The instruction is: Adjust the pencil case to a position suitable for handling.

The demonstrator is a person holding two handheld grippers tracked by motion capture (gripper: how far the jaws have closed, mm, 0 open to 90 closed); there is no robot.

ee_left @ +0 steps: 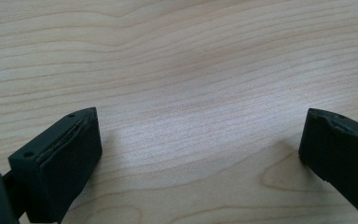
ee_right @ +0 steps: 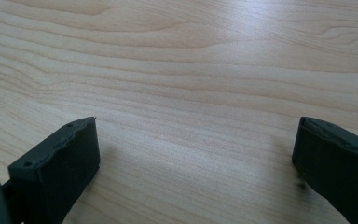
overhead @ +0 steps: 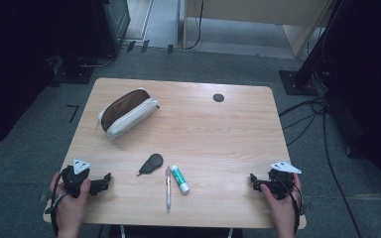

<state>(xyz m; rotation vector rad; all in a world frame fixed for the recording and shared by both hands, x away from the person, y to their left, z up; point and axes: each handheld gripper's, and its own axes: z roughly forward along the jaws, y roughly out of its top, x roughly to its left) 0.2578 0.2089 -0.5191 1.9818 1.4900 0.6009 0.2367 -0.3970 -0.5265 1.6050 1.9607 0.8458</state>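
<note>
Four things lie on the pale wooden table (overhead: pixel 228 134): a brown-and-white zipped pouch (overhead: pixel 127 112) far left, then a pen (overhead: pixel 168 188), a white-green glue stick (overhead: pixel 179 179), a black oval tag (overhead: pixel 151 163). Left gripper (overhead: pixel 106 181) and right gripper (overhead: pixel 252 181) rest gaping, empty, at the near edge.

Dim high view, dark corners, soft focus, pale glare on table (ee_left: pixel 200 70) in gripper views, jaws blurred, faint shadows
</note>
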